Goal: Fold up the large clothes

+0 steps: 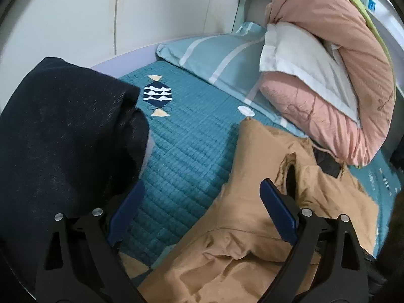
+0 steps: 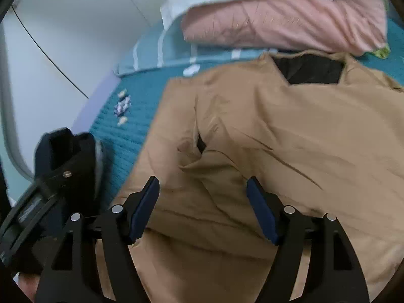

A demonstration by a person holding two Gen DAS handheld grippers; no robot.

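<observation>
A tan jacket (image 2: 290, 136) with a black lining at the collar lies spread on the teal quilted bed; it also shows in the left wrist view (image 1: 252, 214), rumpled at the lower right. My right gripper (image 2: 202, 189) is open, just above the jacket's middle near a small opening in the fabric. My left gripper (image 1: 202, 192) is open over the quilt, its right finger above the jacket's edge. A dark navy garment (image 1: 63, 139) hangs over the left gripper's left side, and it shows at the left in the right wrist view (image 2: 68, 161). I cannot tell what holds it up.
A teal quilt (image 1: 189, 151) with a navy and cream patch covers the bed. A striped blue pillow (image 1: 214, 53) and a rolled pink and white duvet (image 1: 328, 70) lie at the head. A white wall (image 1: 101, 12) runs along the bed's left side.
</observation>
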